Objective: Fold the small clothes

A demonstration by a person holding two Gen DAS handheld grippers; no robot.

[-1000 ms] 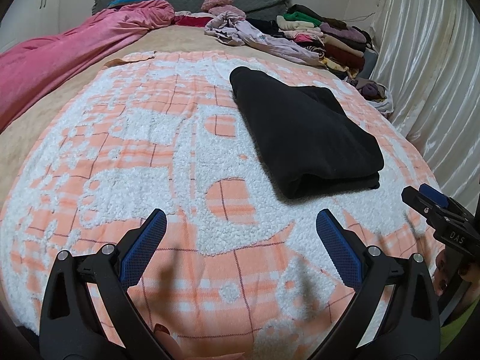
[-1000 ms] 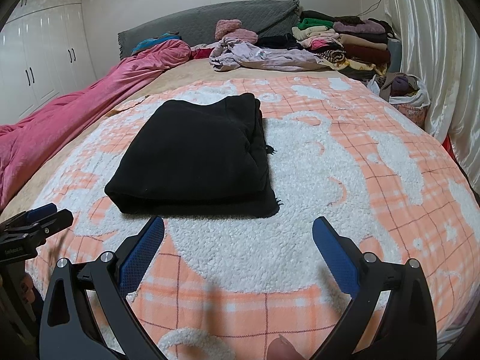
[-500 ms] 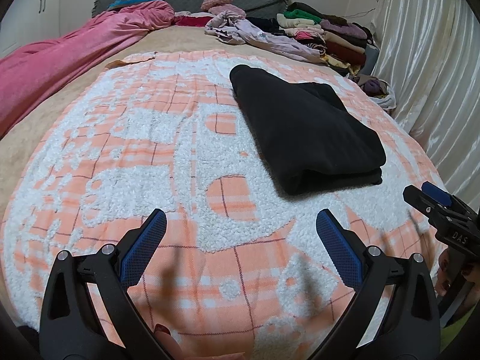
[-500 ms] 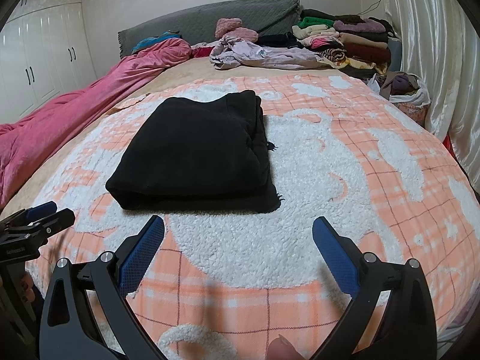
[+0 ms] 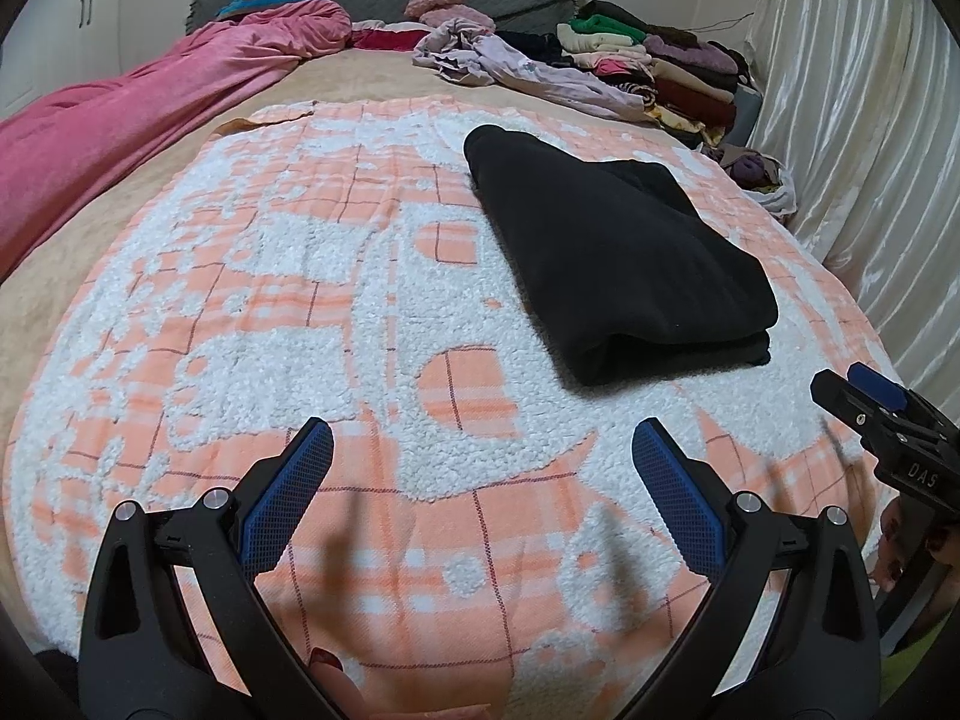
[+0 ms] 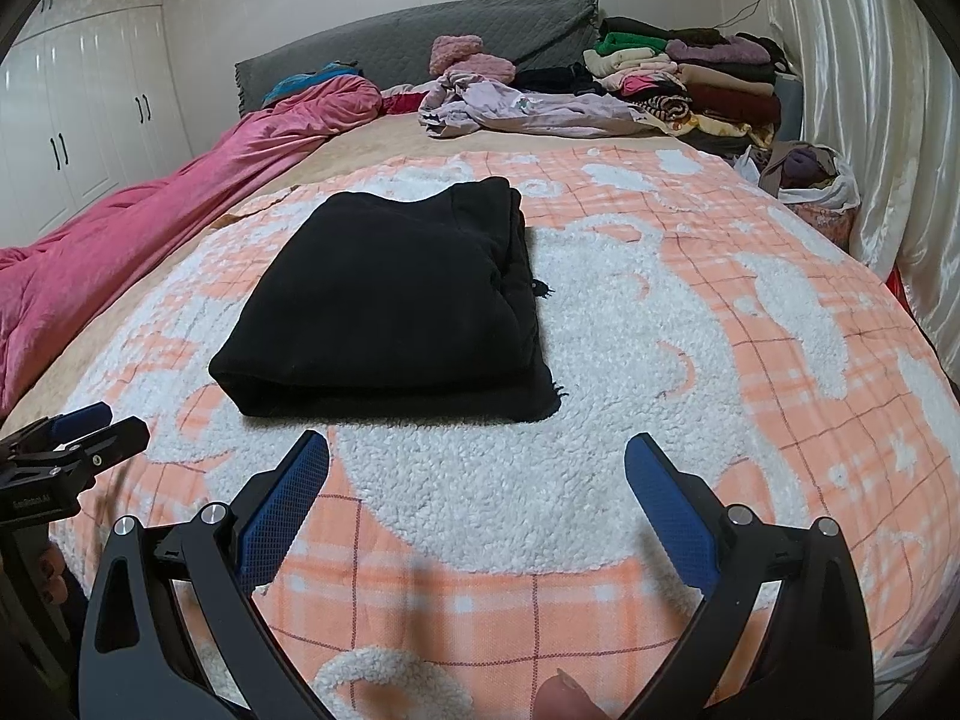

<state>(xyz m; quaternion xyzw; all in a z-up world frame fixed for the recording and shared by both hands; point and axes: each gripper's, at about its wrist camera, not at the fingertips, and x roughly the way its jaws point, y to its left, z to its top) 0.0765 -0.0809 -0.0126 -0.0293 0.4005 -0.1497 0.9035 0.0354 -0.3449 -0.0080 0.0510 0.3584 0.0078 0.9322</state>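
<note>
Garment [image 6: 390,294] lies folded on blanket [image 6: 690,360]; left tool [image 5: 480,438] and right tool [image 6: 477,447] gape, short of its near edge.

The folded garment [image 6: 390,306] is plain black. Under it the blanket [image 6: 690,372] is peach-orange plaid with thin dark-red lines and fluffy white shapes. A quilt [image 6: 150,222] is deep pink, the headboard [image 6: 420,42] grey and quilted, the curtain [image 5: 852,120] glossy cream. Both grippers' pads [image 5: 678,498] are blue, on black frames.

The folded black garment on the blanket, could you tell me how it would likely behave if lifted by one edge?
The black garment looks soft and thick, so it would probably sag and unfold. Its stacked layers may slide apart. It seems unlikely to roll.
</note>
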